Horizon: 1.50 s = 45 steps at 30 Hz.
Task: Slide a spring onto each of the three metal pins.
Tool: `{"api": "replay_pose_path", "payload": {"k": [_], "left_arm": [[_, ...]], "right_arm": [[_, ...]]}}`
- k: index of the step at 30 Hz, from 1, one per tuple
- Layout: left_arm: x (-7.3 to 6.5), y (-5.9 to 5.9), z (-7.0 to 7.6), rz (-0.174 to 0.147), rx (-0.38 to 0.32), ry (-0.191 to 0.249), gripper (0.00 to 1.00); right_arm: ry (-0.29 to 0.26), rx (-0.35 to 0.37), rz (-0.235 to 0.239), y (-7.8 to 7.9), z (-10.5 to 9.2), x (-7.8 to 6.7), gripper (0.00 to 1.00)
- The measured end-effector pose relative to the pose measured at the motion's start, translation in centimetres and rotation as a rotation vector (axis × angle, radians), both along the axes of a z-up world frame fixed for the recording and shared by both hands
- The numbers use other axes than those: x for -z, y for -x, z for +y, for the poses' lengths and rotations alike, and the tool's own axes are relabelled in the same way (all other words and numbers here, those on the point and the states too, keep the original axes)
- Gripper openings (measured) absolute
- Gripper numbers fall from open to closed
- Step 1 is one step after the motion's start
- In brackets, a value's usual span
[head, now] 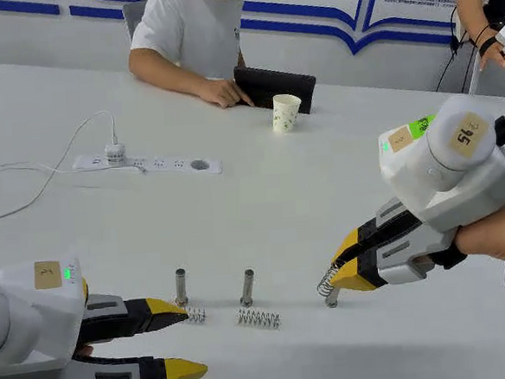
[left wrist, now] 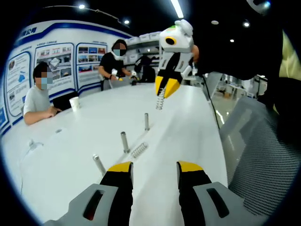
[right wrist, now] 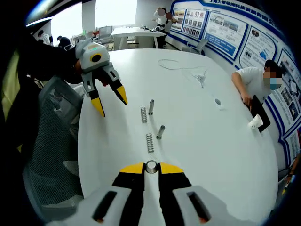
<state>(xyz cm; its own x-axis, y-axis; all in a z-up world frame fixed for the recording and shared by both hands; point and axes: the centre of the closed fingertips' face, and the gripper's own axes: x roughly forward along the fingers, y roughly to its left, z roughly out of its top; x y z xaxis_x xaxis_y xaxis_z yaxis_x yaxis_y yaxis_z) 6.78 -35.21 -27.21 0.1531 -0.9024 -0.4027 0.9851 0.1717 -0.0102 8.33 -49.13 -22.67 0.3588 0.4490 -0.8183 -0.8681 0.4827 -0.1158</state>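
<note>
Head view. Item: right tongs (head: 345, 270), pressed together on the held spring (head: 327, 281). It hangs slanted, its lower end at the top of the right pin (head: 332, 299); whether the coil has caught the pin cannot be told. Item: left tongs (head: 183, 342), spread and empty, low over the white tabletop (head: 262, 197), upper tip just beside the left pin (head: 181, 286). Item: middle pin (head: 247, 287), bare, upright. Item: small spring (head: 194, 314) at the left pin's foot; long spring (head: 259, 318) lying flat before the middle pin.

Left gripper view. Own tongs (left wrist: 154, 167) spread. Three pins stand in a row; the long spring (left wrist: 139, 149) lies beside the middle pin (left wrist: 124, 141). The held spring (left wrist: 161, 100) dangles from the right tongs (left wrist: 167, 87) above the far pin.

Right gripper view. Held spring (right wrist: 151, 166) seen end-on as a ring between the closed tips.

Handling, judged: springs are light, thin-wired, soft, prone to roll and to ping free if squeezed hard. Pinch gently across the side near one end, leaving the bore open. Pins look stiff; whether they are fixed cannot be told, so a knock may topple them.
</note>
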Motion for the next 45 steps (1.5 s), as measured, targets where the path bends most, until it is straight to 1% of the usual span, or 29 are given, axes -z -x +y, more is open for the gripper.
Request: {"api": "replay_pose_path", "payload": {"k": [8,14,20,26,32,35,42,45], "left_arm": [[0.0,-0.3,0.6,0.009,-0.034,0.012,0.39],[0.1,-0.3,0.9,0.015,-0.044,0.012,0.40],[0.1,-0.3,1.0,0.019,-0.050,0.013,0.41],[0.1,-0.3,1.0,0.021,-0.053,0.015,0.41],[0.2,-0.3,1.0,0.026,-0.055,0.012,0.41],[0.3,-0.2,1.1,0.029,-0.057,0.012,0.41],[0.4,-0.4,1.4,0.033,-0.065,0.011,0.41],[0.5,-0.4,1.4,0.035,-0.066,0.010,0.40]], "right_arm": [[0.021,0.034,-0.009,-1.1,-1.7,-0.6,0.12],[0.042,0.056,-0.004,-2.2,-3.1,-0.4,0.12],[0.064,0.071,0.015,-2.8,-3.6,0.6,0.12],[0.062,0.083,0.037,-3.4,-3.9,1.4,0.12],[0.073,0.094,0.062,-4.0,-4.4,2.6,0.12],[0.066,0.100,0.073,-4.2,-4.5,3.1,0.12],[0.066,0.101,0.086,-4.5,-4.5,3.6,0.12],[0.074,0.099,0.091,-4.5,-4.4,4.0,0.12]]}}
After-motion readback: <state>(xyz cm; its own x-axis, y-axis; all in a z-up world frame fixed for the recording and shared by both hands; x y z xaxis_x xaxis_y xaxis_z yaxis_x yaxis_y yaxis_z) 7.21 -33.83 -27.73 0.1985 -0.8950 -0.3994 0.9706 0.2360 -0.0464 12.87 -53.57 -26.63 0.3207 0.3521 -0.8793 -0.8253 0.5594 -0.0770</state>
